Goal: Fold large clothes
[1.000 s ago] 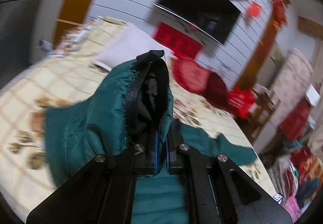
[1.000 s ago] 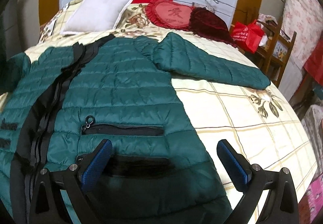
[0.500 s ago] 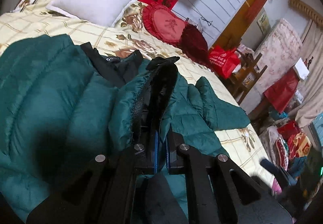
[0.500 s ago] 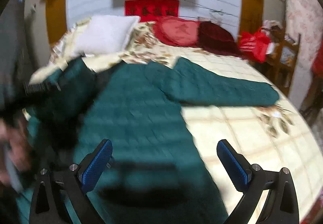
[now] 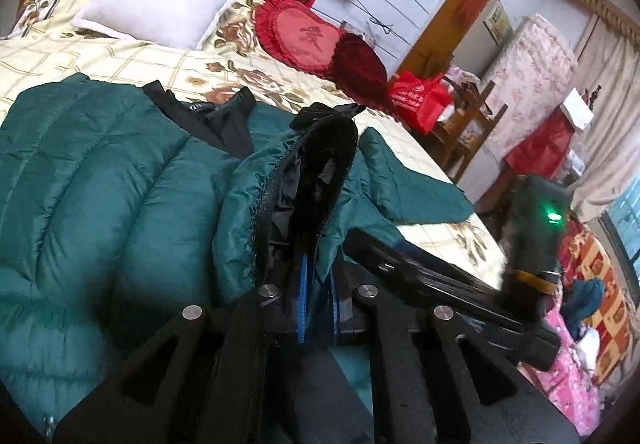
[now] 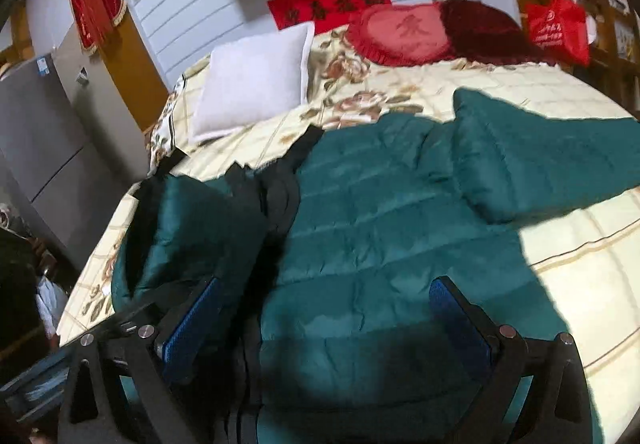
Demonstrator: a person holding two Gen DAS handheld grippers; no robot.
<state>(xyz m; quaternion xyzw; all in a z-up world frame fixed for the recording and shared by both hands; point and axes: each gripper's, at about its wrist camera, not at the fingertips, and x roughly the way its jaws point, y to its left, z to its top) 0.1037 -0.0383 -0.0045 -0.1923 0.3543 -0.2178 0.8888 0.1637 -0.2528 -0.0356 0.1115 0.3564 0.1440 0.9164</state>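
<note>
A dark green puffer jacket with a black zip lining lies spread on the bed. My left gripper holds its sleeve cuff between the blue pads, low over the jacket's chest. Its jaws are opening, with the fabric still pinched between them. In the right wrist view that sleeve lies folded across the jacket, and the other sleeve stretches out to the right. My right gripper hovers open over the jacket's lower front with nothing between its pads. Its black body shows to the right of my left gripper.
At the head of the floral bedspread lie a white pillow, a red heart cushion and a dark red cushion. A red bag and wooden shelves stand on the right, a grey cabinet on the left.
My left gripper carried the sleeve cuff down and across onto the jacket's body, and its pads have parted slightly. My right gripper swung left over the jacket and now appears in the left wrist view.
</note>
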